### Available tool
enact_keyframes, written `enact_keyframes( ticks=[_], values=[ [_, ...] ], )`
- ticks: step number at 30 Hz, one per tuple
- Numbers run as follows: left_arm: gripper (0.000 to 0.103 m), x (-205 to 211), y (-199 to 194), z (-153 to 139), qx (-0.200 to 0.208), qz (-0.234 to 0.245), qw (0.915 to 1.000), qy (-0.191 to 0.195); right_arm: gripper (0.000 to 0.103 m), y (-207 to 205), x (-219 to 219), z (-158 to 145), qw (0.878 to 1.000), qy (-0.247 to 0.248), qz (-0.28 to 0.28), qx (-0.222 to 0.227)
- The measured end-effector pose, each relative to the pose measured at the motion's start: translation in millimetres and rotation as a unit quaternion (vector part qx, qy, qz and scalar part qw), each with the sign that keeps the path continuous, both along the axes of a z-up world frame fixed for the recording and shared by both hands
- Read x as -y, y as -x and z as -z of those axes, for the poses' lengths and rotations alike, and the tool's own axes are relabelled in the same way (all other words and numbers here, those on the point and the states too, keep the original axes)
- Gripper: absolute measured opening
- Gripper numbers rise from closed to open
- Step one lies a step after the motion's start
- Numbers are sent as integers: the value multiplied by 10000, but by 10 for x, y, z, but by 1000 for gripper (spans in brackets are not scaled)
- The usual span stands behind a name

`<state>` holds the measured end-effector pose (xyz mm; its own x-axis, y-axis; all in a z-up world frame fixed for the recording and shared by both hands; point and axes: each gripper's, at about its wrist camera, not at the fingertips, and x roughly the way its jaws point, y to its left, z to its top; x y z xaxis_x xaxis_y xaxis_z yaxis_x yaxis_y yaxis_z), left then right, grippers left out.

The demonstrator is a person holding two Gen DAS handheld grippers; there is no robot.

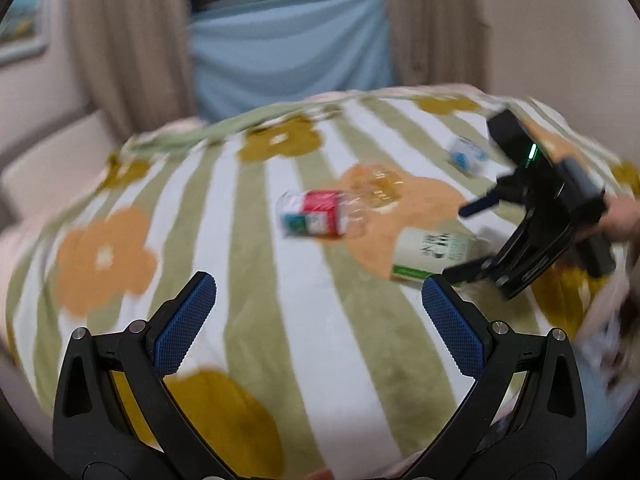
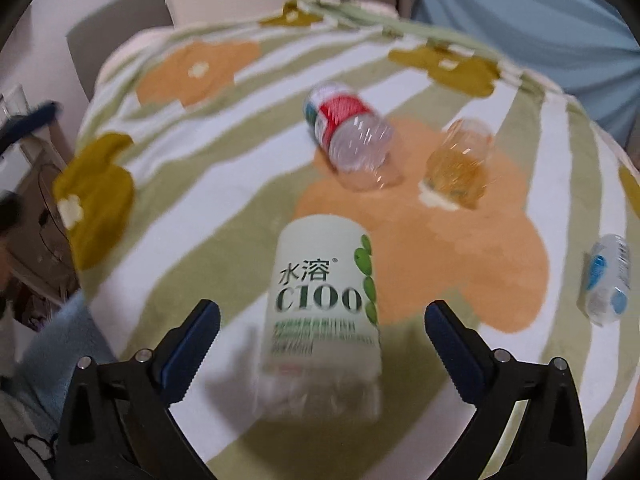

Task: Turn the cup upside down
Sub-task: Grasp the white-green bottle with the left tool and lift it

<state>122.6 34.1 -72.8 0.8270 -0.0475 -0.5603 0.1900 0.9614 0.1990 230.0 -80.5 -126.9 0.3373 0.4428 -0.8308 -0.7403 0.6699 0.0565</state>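
A cup cut from a bottle, with a pale green "C100" label [image 2: 320, 296], seems to lie on its side on the striped flower blanket [image 2: 224, 184], though it is blurred. My right gripper [image 2: 322, 308] is open, a finger on each side of the cup, with a gap to both. The left wrist view shows that gripper [image 1: 456, 240] at the right, over the same cup [image 1: 432, 254]. My left gripper [image 1: 318, 282] is open above the blanket [image 1: 280, 320] with nothing between its fingers.
A red-labelled clear cup [image 2: 344, 120] [image 1: 316, 218] lies on its side mid-table. Beside it is a clear cup [image 2: 460, 164] [image 1: 376, 184], and a small blue-labelled one [image 2: 608, 280] [image 1: 466, 156] at the right. A hand [image 1: 624, 220] holds the right gripper. Curtains and blue cloth hang behind.
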Motion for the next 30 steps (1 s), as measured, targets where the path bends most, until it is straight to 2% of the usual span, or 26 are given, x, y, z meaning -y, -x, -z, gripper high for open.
enact_keyframes(
  ticks=[1, 3, 4, 5, 6, 8, 10, 11, 13, 16, 17, 22, 25, 26, 29, 30],
  values=[
    [103, 66, -59, -8, 26, 292, 9993, -226, 102, 76, 71, -108, 9998, -167, 53, 60],
    [103, 221, -204, -13, -5, 1085, 9917, -684, 102, 215, 267, -310, 9985, -519, 146, 94],
    [103, 324, -290, 2, -82, 1634, 9817, -974, 102, 272, 346, -389, 9976, -667, 186, 20],
    [103, 436, -376, 37, -209, 2165, 9674, -1298, 102, 327, 432, -466, 9959, -879, 230, -23],
    [103, 528, -424, 69, -302, 2478, 9565, -1512, 102, 390, 529, -536, 9935, -1098, 285, 14],
    [103, 727, -562, 195, -591, 3229, 9205, -2121, 102, 549, 706, -655, 9881, -1467, 433, 185],
    [103, 900, -667, 355, -859, 3836, 8807, -2644, 102, 687, 846, -709, 9833, -1671, 623, 366],
    [103, 968, -700, 421, -939, 4027, 8652, -2835, 102, 743, 905, -726, 9809, -1771, 693, 406],
    [103, 1114, -786, 558, -1131, 4451, 8291, -3189, 102, 841, 1031, -740, 9748, -2027, 836, 410],
    [103, 1304, -868, 713, -1418, 4895, 7921, -3360, 102, 950, 1229, -712, 9667, -2300, 1066, 348],
    [103, 1356, -887, 768, -1504, 4995, 7827, -3396, 102, 987, 1277, -694, 9650, -2339, 1135, 354],
    [101, 1521, -984, 1072, -1808, 5237, 7441, -3733, 102, 1041, 1425, -620, 9601, -2402, 1389, 337],
    [87, 1568, -1022, 1184, -2013, 5272, 7312, -3832, 102, 1048, 1488, -546, 9559, -2550, 1432, 269],
    [77, 1581, -1035, 1224, -2116, 5230, 7280, -3895, 102, 1041, 1500, -525, 9549, -2578, 1447, 262],
    [76, 1618, -1051, 1233, -2263, 5121, 7294, -3931, 102, 1026, 1518, -489, 9529, -2650, 1465, 193],
    [76, 1635, -1090, 1221, -2464, 4994, 7345, -3879, 102, 1014, 1521, -479, 9522, -2677, 1463, 143]
  ],
)
